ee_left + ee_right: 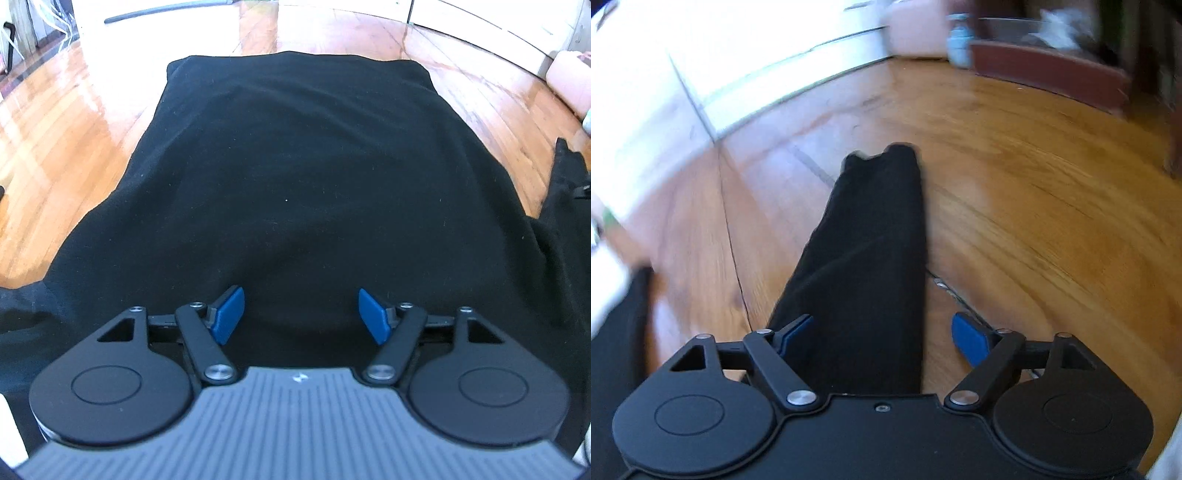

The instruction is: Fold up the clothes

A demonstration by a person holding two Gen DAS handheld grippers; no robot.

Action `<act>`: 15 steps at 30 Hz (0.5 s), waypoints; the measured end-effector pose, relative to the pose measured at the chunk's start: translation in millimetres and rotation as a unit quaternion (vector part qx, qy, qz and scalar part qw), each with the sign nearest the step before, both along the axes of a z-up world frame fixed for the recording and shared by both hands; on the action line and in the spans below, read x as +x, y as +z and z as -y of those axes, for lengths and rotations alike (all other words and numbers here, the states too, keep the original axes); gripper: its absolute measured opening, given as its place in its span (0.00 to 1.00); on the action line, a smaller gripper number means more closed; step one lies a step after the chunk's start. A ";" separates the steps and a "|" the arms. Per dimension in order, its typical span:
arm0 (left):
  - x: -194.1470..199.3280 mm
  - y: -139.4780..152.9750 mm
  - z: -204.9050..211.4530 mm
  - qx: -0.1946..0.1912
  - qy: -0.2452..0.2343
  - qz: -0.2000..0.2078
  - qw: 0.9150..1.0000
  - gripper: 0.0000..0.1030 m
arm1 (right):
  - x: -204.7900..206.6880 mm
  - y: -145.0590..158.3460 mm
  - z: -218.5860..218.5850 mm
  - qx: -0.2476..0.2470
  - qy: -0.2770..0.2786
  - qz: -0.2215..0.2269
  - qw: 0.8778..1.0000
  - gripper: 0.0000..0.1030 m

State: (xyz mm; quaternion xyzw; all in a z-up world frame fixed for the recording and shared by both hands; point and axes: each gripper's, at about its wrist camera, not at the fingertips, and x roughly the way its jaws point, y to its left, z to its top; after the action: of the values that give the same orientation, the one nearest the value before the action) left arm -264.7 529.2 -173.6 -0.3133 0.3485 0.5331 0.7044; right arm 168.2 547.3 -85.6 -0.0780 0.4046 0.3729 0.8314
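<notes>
A black garment lies spread out on the wooden floor and fills most of the left wrist view. My left gripper hovers over its near part, jaws open, nothing between the blue pads. In the right wrist view a long black sleeve stretches away across the floor. My right gripper stands open astride the sleeve's near end. Its left pad sits at the sleeve's edge and the right pad is apart from it, over bare floor. This view is blurred.
Glossy wooden floor surrounds the garment. A pink object lies at the far right and a dark rod at the top. In the right wrist view a white wall, a bluish bottle and a dark red furniture base line the back.
</notes>
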 end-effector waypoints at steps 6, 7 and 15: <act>0.9 -1.3 -0.8 0.004 0.002 -0.013 1.000 0.66 | -20.8 -4.4 -32.7 -0.103 0.050 0.187 0.976 0.03; 1.1 -1.5 -0.9 0.004 0.002 -0.015 1.000 0.66 | -12.5 -4.0 -28.0 -0.108 0.030 0.190 0.975 0.03; 0.1 -2.2 -2.4 -0.001 0.011 -0.026 1.000 0.66 | 10.5 -4.8 -15.4 -0.153 -0.036 0.200 0.967 0.03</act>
State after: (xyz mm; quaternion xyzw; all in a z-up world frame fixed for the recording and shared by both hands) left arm -264.6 531.7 -175.9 -0.3042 0.3637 0.5483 0.6889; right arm 178.6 562.8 -90.3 -0.2631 0.2847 0.2532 0.8863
